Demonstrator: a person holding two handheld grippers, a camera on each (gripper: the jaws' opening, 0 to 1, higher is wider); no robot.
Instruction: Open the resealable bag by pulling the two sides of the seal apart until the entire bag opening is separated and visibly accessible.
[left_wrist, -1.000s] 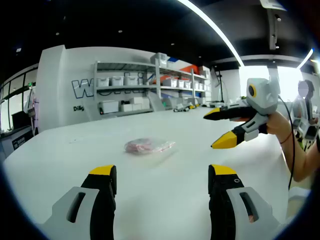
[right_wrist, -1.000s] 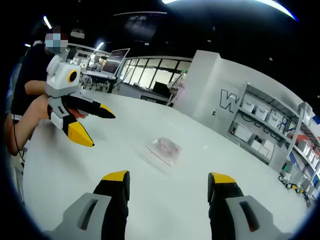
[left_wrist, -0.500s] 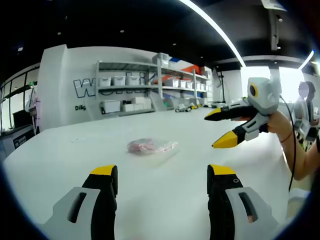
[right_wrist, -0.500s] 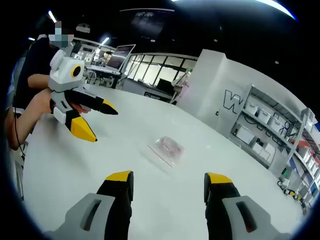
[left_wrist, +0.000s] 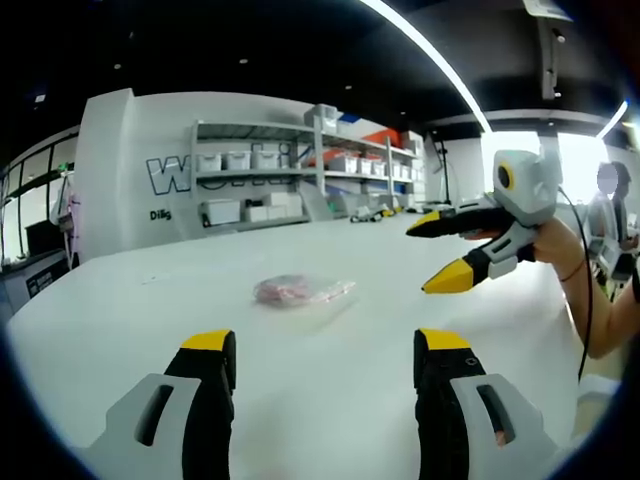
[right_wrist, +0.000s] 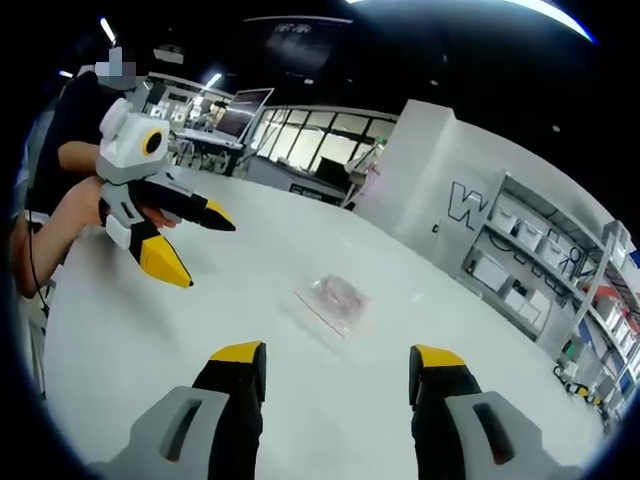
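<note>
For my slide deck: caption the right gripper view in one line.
Right gripper and left gripper, both open, hover above a white table with the sealed resealable bag between them.

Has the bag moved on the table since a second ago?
No. The bag lies at the same spot on the table below the shelves; only the view shifted slightly.
</note>
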